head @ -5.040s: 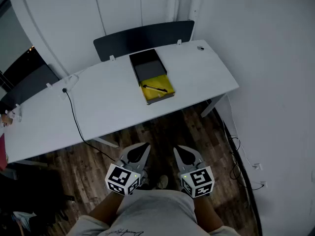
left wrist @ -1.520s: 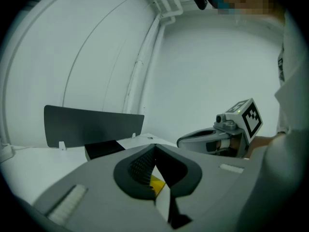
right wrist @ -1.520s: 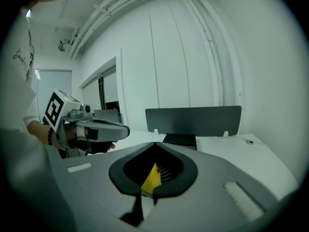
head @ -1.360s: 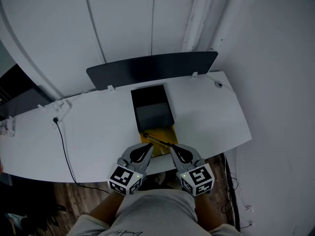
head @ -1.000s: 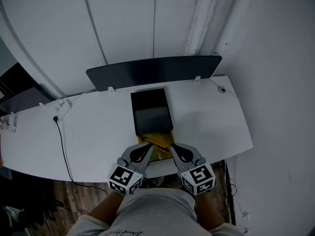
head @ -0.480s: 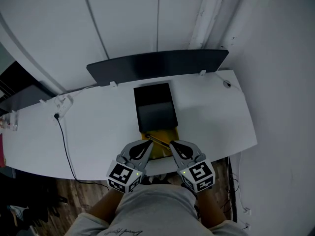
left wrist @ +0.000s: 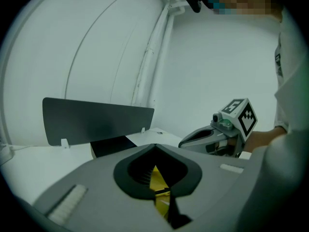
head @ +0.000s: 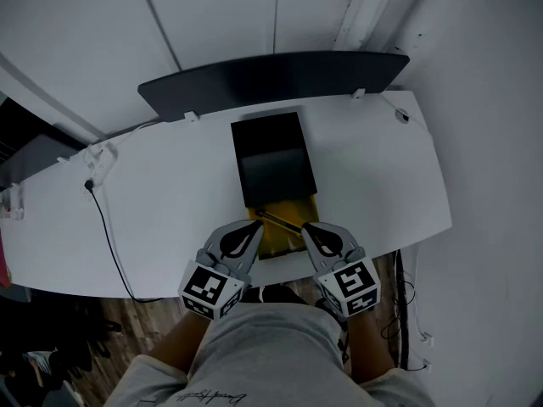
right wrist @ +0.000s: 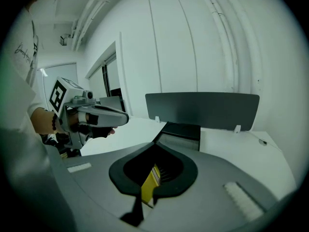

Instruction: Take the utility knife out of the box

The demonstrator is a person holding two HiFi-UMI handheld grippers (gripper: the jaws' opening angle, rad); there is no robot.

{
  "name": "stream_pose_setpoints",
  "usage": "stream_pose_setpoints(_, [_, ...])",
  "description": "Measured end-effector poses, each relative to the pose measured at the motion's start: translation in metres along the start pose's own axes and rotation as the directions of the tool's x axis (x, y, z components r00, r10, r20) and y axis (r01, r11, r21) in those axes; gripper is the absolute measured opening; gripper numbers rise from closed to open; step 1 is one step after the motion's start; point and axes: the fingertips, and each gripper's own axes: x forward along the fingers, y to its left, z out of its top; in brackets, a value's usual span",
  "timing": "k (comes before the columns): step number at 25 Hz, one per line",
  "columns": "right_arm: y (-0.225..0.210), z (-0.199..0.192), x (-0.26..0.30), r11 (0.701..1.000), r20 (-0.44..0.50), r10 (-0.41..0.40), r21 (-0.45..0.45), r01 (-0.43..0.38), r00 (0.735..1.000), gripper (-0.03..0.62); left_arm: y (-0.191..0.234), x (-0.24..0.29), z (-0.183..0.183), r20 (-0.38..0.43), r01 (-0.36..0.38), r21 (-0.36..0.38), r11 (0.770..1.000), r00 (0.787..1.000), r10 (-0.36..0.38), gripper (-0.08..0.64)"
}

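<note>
**White tabletop, open box, knife not yet lifted**

White tabletop (head: pixel 170 185): broad, curved at the near edge, backed by a dark divider panel (head: pixel 271 75).

Box (head: pixel 273 155): lay open near the middle of the tabletop, black half toward the panel, yellow-lined half toward the near edge.

Left gripper (head: pixel 254 225): jaws together, nothing held, tip at the left side of the yellow half.

Right gripper (head: pixel 306 226): jaws together, nothing held, tip at the right side of the yellow half.

Utility knife (head: pixel 280 222): a slim dark item, lay slantwise on the yellow lining, between the two gripper tips and touched by neither.

Handling, as judged: likely light and stiff, with a smooth, narrow body that could slip or pivot if pinched near one end. Best taken across the middle of its length, jaws set square to its long axis and opened first. Which end carried the blade could not be told at this size, so neither tip seemed a safe place to hold.
</note>
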Motion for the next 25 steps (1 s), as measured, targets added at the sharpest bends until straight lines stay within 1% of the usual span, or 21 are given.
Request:
stream_pose_setpoints(5, [-0.002, -0.016, 0.013, 1.000, -0.059, 0.007, 0.003, -0.006, 0.998, 0.015, 0.010, 0.003, -0.013, -0.029, 0.001, -0.016, 1.000, 1.000, -0.002, 0.000])
stream_pose_setpoints(12, [-0.006, -0.030, 0.031, 1.000, -0.094, 0.020, 0.019, -0.018, 0.995, 0.015, 0.019, 0.013, -0.032, -0.065, 0.011, -0.019, 1.000, 0.998, -0.012, 0.000])
stream_pose_setpoints(22, [-0.012, -0.061, 0.057, 0.999, -0.180, 0.035, -0.011, -0.038, 0.983, 0.015, 0.032, 0.023, -0.059, -0.116, 0.006, -0.023, 1.000, 0.993, -0.009, 0.000])
stream_pose_setpoints(25, [-0.011, -0.070, 0.064, 0.999, -0.203, 0.047, -0.010, -0.051, 0.978, 0.015, 0.035, 0.022, -0.070, -0.133, 0.000, -0.038, 0.999, 0.991, -0.005, 0.000])
